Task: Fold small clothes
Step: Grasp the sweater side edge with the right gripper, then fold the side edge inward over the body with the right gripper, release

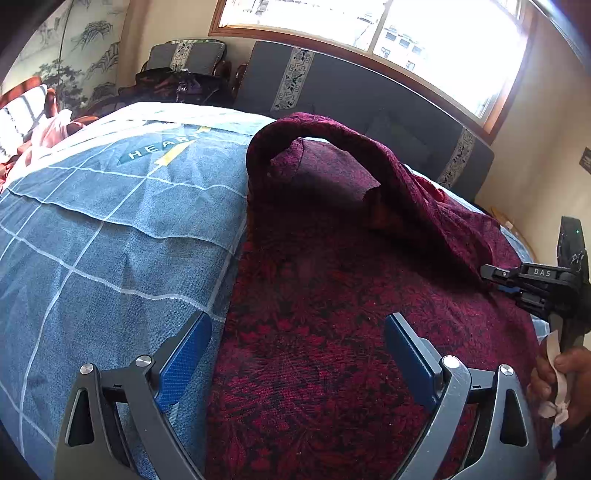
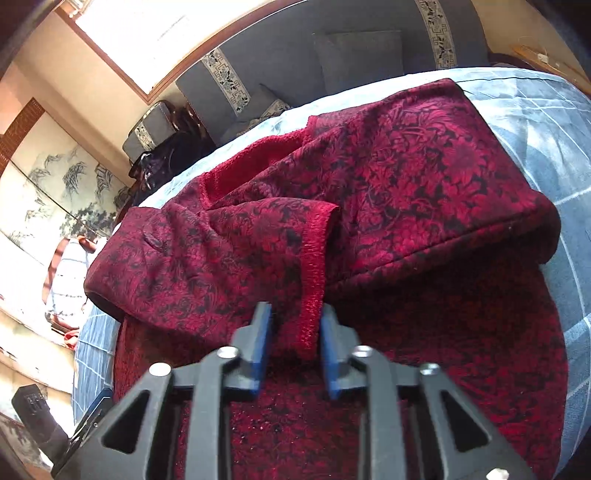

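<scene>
The garment (image 1: 332,295) is a dark red piece with a black floral pattern, lying on a bed (image 1: 92,240) covered in blue fabric with a pale grid. In the left wrist view it takes up the right half of the bed surface, its straight left edge running just beside the left claw (image 1: 297,354). That claw is spread wide with nothing between its blue pads (image 1: 184,354): the left pad sits over the blue cover at the garment's edge, the right pad over the red fabric. Whether the pads touch the cloth cannot be told. The right claw (image 2: 293,347) has its jaws drawn in on a hanging strip of the garment's edge; the strip runs down between the two blue pads, and the pads pinch it. In the left wrist view the same claw (image 1: 487,273) enters from the right, its tip at a raised part of the garment, which arches over the flat lower layer and leaves a shadowed hollow beneath. A hand (image 1: 554,373) grips that tool's handle at the right border. In the right wrist view the upper portion of the garment lies doubled over the lower layer. A grey padded headboard (image 1: 351,99) stands behind the bed, under a bright window (image 1: 369,33).
</scene>
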Tool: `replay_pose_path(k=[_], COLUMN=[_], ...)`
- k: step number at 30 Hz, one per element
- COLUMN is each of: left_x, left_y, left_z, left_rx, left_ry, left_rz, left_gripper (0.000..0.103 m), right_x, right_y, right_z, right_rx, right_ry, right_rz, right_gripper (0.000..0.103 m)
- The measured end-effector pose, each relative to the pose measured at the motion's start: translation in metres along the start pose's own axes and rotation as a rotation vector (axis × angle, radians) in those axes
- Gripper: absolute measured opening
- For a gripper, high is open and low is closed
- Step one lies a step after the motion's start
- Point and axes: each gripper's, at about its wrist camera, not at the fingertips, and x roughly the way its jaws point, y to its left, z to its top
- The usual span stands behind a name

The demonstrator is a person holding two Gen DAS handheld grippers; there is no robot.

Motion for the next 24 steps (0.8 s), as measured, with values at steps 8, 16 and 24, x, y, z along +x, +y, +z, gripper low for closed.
replay_pose_path(k=[8, 16, 24], left_x=[-0.002, -0.002, -0.001], left_y=[0.003, 0.027, 0.023], left_z=[0.002, 0.003, 0.003], left_rx=[-0.024, -0.156, -0.148], left_ry=[0.007, -0.011, -0.009], left_rz=[-0.076, -0.156, -0.151], left_gripper=[0.1, 0.103, 0.103], right_x=[-0.05, -0.082, -0.069], right_y=[0.016, -0.016, -0.09], right_z=[0.033, 0.072, 0.069], right_rx=[-0.022, 0.023, 0.162], right_ry=[-0.129, -0.222, -0.212], right_rz=[0.031, -0.005, 0.037], right_gripper=[0.009, 0.007, 0.007])
